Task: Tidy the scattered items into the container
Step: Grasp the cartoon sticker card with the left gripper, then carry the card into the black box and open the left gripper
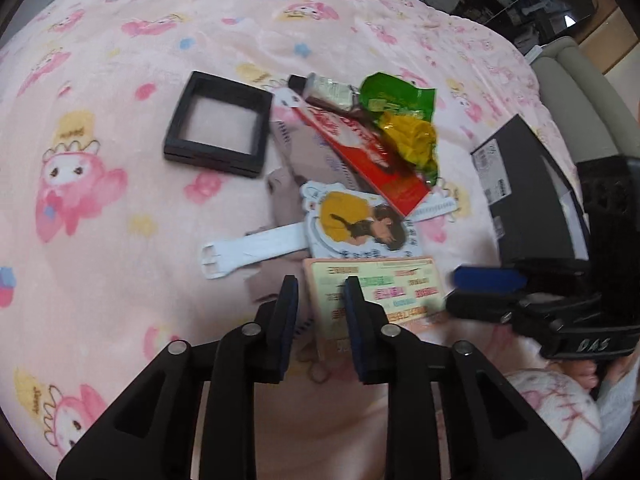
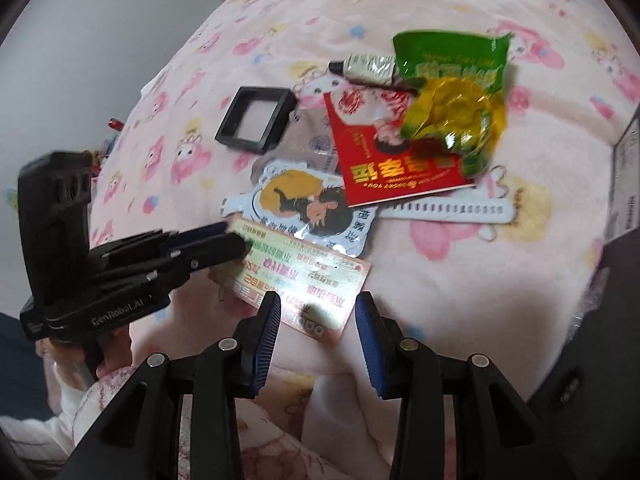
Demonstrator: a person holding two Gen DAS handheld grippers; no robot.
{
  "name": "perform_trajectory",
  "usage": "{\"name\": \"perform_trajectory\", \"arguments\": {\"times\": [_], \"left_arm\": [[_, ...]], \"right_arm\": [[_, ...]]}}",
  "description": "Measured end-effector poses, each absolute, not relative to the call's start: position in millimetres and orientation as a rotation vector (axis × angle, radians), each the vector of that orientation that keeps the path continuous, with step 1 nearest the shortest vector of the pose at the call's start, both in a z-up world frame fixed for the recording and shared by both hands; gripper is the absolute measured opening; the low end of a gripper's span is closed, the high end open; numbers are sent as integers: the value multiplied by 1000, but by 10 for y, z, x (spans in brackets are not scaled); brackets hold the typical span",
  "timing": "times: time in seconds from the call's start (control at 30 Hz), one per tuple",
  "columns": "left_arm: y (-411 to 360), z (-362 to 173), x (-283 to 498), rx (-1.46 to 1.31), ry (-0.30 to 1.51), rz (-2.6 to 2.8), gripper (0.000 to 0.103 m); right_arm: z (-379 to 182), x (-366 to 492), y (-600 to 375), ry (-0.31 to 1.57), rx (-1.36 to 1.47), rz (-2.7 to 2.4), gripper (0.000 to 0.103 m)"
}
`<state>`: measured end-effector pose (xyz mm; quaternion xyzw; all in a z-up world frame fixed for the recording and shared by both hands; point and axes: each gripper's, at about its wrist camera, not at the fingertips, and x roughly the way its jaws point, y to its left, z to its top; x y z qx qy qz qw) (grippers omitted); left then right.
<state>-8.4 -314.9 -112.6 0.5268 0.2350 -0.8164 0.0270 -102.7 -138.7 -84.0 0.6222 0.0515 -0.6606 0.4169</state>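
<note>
nothing's in the box yet as far as i can see, so this looks like the very start of a pick: both grippers angled down over the pile on the bed (image 1: 100, 80).

left gripper (image 1: 320, 288): fingers part spread, nothing pinched. the near edge of the card (image 1: 384, 292) (pastel, coloured labels) lies right between the fingertips and past the right one. beyond the tips sit a die-cut sticker (image 1: 356, 224) and a white strap (image 1: 248, 250), then the red packet (image 1: 372, 160), the green-yellow snack bag (image 1: 404, 120) and a small tube (image 1: 328, 88). a black frame (image 1: 218, 124) sits off to the far left of the fingers, apart from the pile.

right gripper (image 2: 316, 308): fingers also spread and empty, with the same card (image 2: 300, 276) just ahead of the left fingertip. in that view the left gripper (image 2: 224, 240) comes in from the left, touching or hovering over the card's corner, can't tell which.

container: the dark box (image 1: 528, 196) is to the right of the left fingers, near the pile. its inside isn't visible from either camera, so i can't say what's in it.

my guess for next: one gripper takes the card. it's flat on soft bedding, so a finger needs to get under an edge before closing, then carry it right to the box. two grippers on one card seems crowded.
</note>
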Motion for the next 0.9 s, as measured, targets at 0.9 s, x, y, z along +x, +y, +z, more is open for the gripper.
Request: {"name": "perform_trajectory", "arguments": {"times": [0.9], "left_arm": [[-1849, 447, -461, 1524, 524, -2923, 27]], "right_arm": [[566, -888, -29, -120, 1230, -2004, 29]]}}
